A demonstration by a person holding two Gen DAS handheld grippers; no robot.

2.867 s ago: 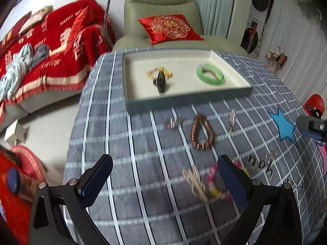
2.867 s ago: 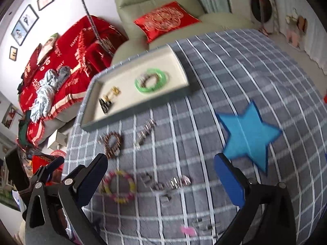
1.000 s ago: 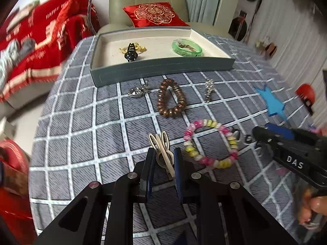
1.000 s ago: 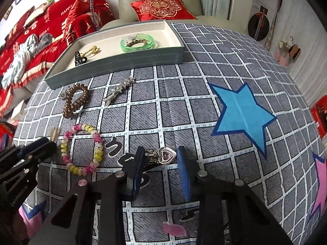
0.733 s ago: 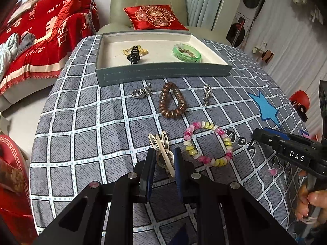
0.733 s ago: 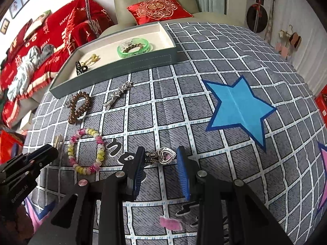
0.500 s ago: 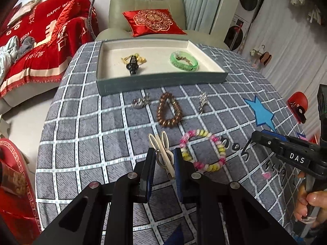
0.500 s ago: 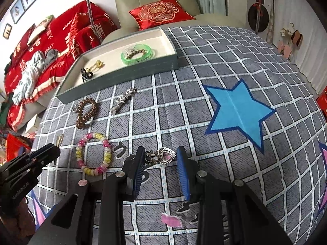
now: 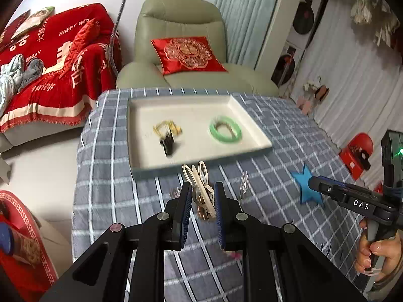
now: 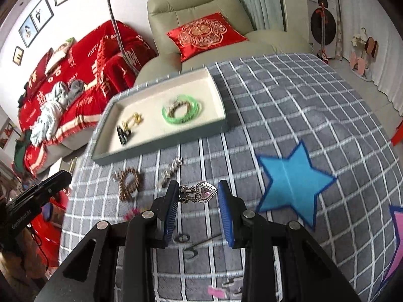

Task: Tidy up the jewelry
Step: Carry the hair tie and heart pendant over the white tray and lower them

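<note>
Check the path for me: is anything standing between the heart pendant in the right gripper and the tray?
Nothing visible blocks it. The right gripper holds the heart pendant above the cloth; the silver clip and brown bead bracelet lie flat below the line to the tray. Only its low front wall must be cleared.

Green armchair [image 9: 181, 50] with red cushion [image 9: 187, 54]; red-draped sofa [image 9: 50, 63]; white walls

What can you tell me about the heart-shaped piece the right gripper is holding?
The heart pendant looks like silver metal with a studded rim around a pink centre, joined to a short dark linked piece on its left. The right gripper pinches it between its blue pads, lying crosswise, above the grey checked tablecloth, on the near side of the tray.
</note>
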